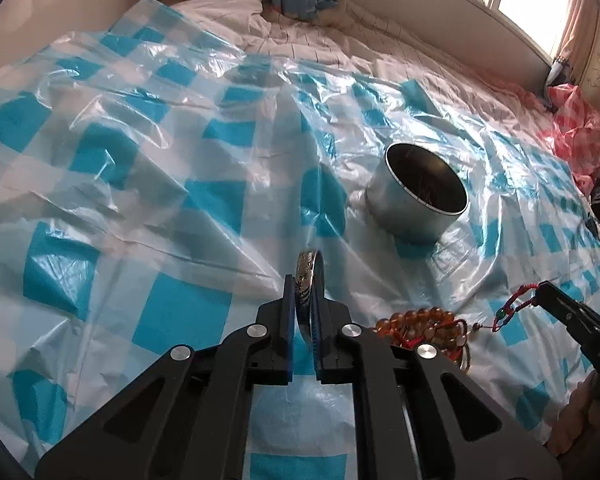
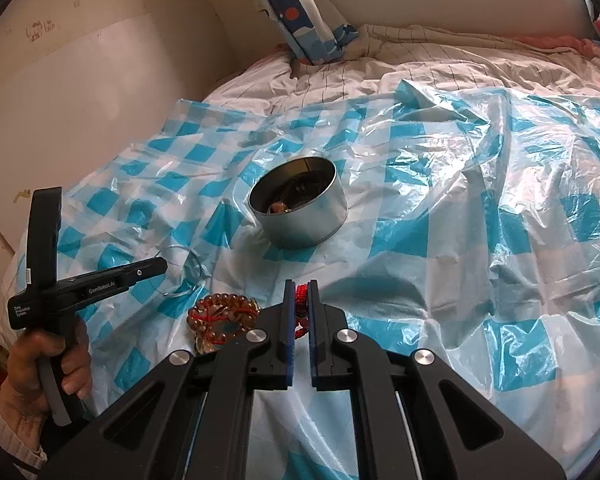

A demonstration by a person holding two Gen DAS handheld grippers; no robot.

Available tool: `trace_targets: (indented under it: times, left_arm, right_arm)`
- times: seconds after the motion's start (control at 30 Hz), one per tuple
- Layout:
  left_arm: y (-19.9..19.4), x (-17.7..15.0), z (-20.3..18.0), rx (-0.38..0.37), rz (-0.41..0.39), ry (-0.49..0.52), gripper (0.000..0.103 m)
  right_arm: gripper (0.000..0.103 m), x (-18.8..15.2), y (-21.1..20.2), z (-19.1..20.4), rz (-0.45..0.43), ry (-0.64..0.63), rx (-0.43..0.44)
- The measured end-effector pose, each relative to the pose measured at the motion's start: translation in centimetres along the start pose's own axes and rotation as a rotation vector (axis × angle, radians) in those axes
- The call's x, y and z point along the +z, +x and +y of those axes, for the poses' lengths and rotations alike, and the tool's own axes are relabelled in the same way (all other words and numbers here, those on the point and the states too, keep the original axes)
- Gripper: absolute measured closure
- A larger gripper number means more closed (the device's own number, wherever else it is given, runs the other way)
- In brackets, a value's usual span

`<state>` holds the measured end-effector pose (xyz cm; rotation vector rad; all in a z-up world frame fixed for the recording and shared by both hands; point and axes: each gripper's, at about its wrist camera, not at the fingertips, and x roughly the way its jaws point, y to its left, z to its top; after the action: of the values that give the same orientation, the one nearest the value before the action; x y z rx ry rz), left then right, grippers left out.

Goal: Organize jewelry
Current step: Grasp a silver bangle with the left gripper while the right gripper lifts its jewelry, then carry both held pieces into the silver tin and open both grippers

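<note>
Jewelry on a bed covered by blue-checked plastic sheet (image 1: 188, 312). Left gripper (image 1: 304, 280), tongs pressed onto a silver bangle (image 1: 309, 276) held edge-on above the sheet. Right gripper (image 2: 300, 300), tongs pinching the red cord (image 2: 300, 294) of an amber bead bracelet (image 2: 224, 314) lying on the sheet. Round metal tin (image 2: 300, 208), open and already holding items, stands beyond both grippers.

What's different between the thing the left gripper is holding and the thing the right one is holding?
The left gripper pinches a rigid silver bangle, patterned metal standing on edge and lifted off the plastic sheet. The right gripper pinches a soft red cord that trails to the amber bead bracelet lying on the sheet. Shared: both are jewelry, both clamped between shut jaws, and neither is in the metal tin yet.
</note>
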<state>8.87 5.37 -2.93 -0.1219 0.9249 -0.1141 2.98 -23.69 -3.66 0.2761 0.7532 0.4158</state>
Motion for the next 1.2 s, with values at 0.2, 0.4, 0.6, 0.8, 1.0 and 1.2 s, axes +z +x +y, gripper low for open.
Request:
trace_targets:
  times: [0.2,0.4,0.6,0.8,1.0,1.2]
  left_arm:
    - [-2.0,0.5,-0.7,-0.089,-0.087,-0.009,0.097]
    - [-2.6,1.8,-2.2,-0.247,-0.132,-0.051,0.097]
    - [-1.0,3.6,-5.0,-0.344,-0.136,-0.064,0.097]
    - [1.2,6.1,-6.6,-0.419,-0.134,-0.102,0.097]
    - [3.6,7.6,-6.7,-0.446,-0.116,-0.142,0.097]
    - [4.9,8.3,-6.9,-0.45,-0.11,-0.153,0.097]
  right_arm:
    - [0.097,0.4,-1.0,-0.2,-0.054,0.008,0.026]
    - [0.097,1.6,-1.6,0.8,-0.137,-0.034,0.033]
    - [0.097,3.0,-1.0,1.1,-0.171,-0.038,0.03]
    - [0.097,5.4,0.0,1.1,-0.206,-0.036,0.037]
    - [0.097,8.1,2.1,1.3,-0.227,-0.04,0.045]
    - [0.097,9.2,4.1,1.3,-0.226,-0.037,0.053]
